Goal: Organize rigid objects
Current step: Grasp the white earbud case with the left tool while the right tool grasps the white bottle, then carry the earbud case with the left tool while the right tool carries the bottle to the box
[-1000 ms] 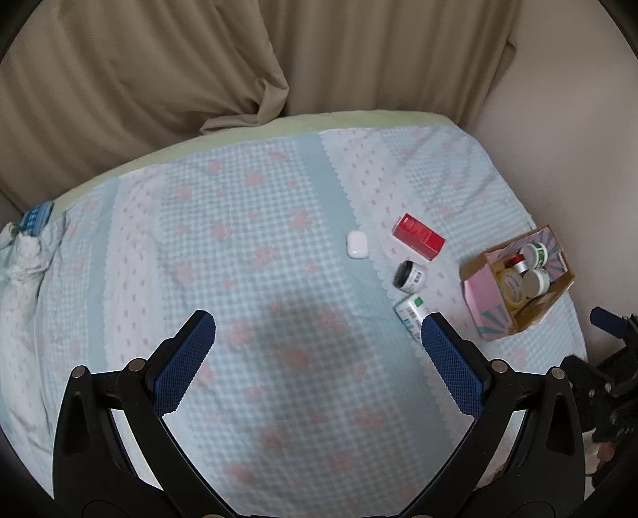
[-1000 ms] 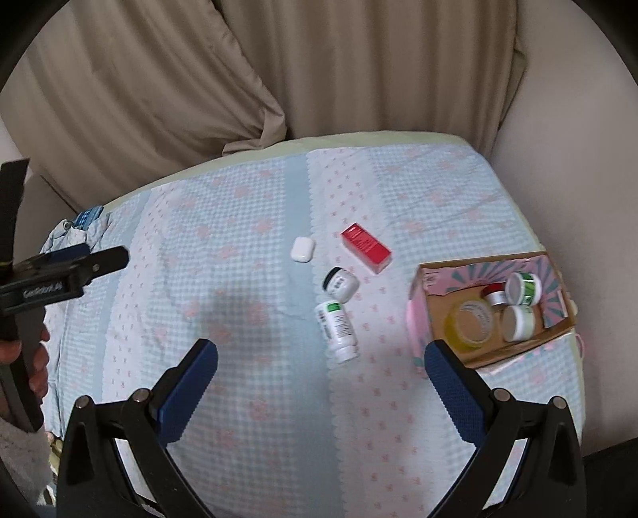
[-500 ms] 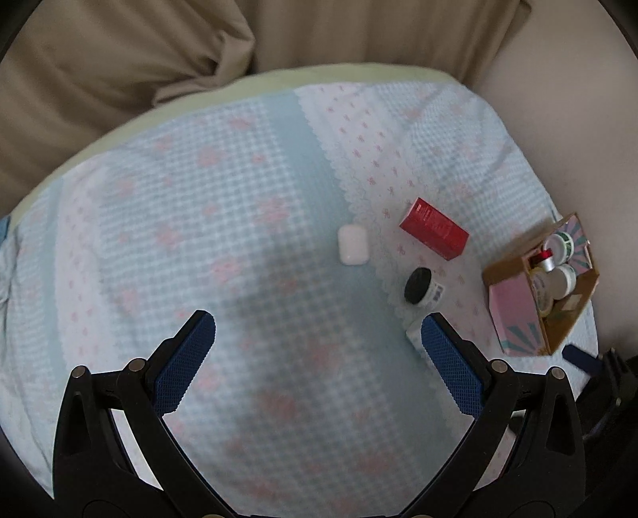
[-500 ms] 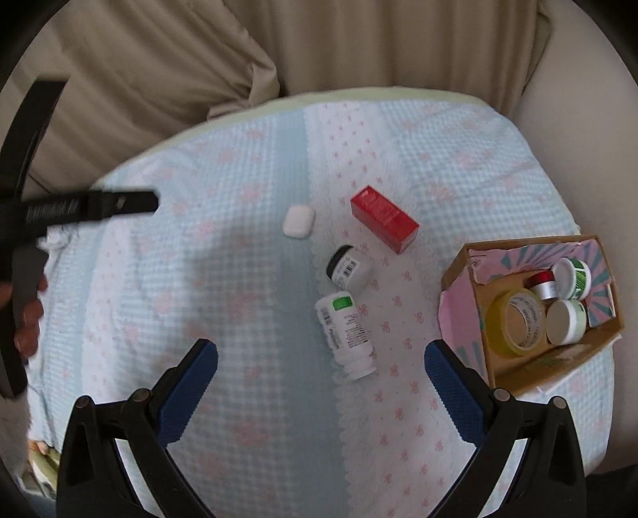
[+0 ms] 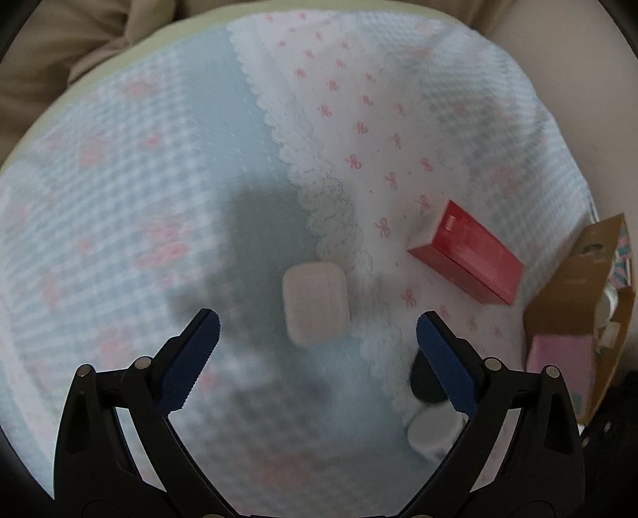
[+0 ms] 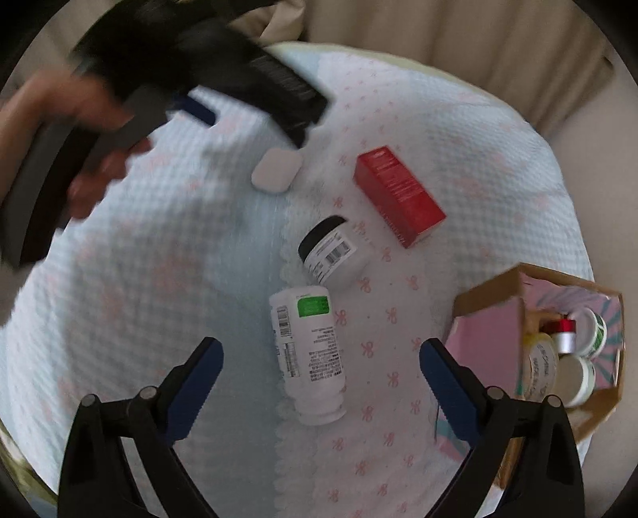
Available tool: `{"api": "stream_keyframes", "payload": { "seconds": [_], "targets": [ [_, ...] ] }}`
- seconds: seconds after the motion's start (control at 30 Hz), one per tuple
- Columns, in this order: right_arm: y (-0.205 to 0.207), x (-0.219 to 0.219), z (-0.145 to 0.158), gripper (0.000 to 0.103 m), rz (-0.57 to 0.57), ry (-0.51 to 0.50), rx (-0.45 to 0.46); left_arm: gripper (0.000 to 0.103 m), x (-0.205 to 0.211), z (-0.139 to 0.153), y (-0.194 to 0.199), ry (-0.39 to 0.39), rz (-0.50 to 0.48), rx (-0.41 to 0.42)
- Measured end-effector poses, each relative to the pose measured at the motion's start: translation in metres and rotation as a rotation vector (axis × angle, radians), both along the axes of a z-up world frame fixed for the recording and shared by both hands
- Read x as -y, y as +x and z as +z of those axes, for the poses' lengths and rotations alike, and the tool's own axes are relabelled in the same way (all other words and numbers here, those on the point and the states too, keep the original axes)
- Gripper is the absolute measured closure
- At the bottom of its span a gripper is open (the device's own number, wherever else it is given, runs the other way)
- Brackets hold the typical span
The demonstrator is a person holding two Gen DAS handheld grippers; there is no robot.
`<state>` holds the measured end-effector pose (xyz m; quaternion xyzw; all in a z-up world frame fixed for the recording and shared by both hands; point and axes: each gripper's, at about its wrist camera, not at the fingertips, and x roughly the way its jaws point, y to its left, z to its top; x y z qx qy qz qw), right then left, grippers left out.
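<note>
A white earbud case (image 5: 316, 303) lies on the patterned cloth, just ahead of my open left gripper (image 5: 317, 338); it also shows in the right wrist view (image 6: 276, 170), under the left gripper's fingers. A red box (image 5: 466, 253) (image 6: 398, 195) lies to its right. A black-capped jar (image 6: 331, 251) and a white bottle with a green label (image 6: 309, 354) lie on their sides. The bottle lies just ahead of my open, empty right gripper (image 6: 319, 370). A pink cardboard box (image 6: 494, 330) (image 5: 574, 303) at the right holds several jars and lids.
The cloth (image 6: 139, 318) covers a round surface with a pale green rim (image 5: 119, 59). Beige curtains (image 6: 438, 28) hang behind. The person's hand (image 6: 79, 119) holds the left gripper at upper left of the right wrist view.
My left gripper has moved forward and down close to the earbud case. My right gripper has moved closer to the white bottle. Both stay open.
</note>
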<state>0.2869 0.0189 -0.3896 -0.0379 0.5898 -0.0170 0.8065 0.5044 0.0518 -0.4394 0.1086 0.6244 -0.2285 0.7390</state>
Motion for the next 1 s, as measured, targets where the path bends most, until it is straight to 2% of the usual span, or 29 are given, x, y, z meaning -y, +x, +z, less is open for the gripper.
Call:
{"api": "stream_keyframes", "payload": {
  "seconds": [0.1, 0.23, 0.33, 0.37, 0.43, 0.5, 0.53, 0.57, 0.8, 1.0],
  "targets": [
    [0.005, 0.002, -0.021, 0.015, 0.004, 0.017, -0.048, 0.022, 0.008, -0.021, 0.005, 0.03, -0.014, -0.018],
    [0.01, 0.006, -0.045, 0.02, -0.014, 0.06, -0.102, 0.027, 0.013, -0.044, 0.01, 0.051, -0.01, -0.04],
    [0.015, 0.004, -0.059, 0.023, -0.003, 0.079, -0.137, 0.03, 0.017, -0.052, 0.008, 0.07, -0.023, -0.026],
    [0.017, 0.003, -0.064, 0.028, 0.003, 0.076, -0.149, 0.032, 0.018, -0.053, 0.007, 0.074, -0.029, -0.019],
    [0.019, 0.002, -0.072, 0.033, 0.014, 0.076, -0.172, 0.042, 0.02, -0.054, 0.003, 0.098, -0.049, 0.006],
    [0.021, 0.002, -0.076, 0.043, 0.013, 0.07, -0.181, 0.056, 0.021, -0.053, 0.001, 0.092, -0.063, 0.014],
    [0.022, 0.002, -0.076, 0.05, 0.011, 0.056, -0.182, 0.059, 0.021, -0.052, 0.001, 0.089, -0.068, 0.018],
    [0.022, 0.003, -0.077, 0.054, 0.004, 0.037, -0.185, 0.059, 0.021, -0.052, 0.0, 0.089, -0.072, 0.02],
    [0.023, 0.012, -0.077, 0.054, -0.031, 0.051, -0.183, 0.06, 0.013, -0.048, -0.001, 0.074, -0.073, 0.029],
    [0.014, 0.016, -0.069, 0.055, -0.064, 0.069, -0.166, 0.06, 0.002, -0.023, -0.008, 0.06, -0.064, 0.043]
  ]
}}
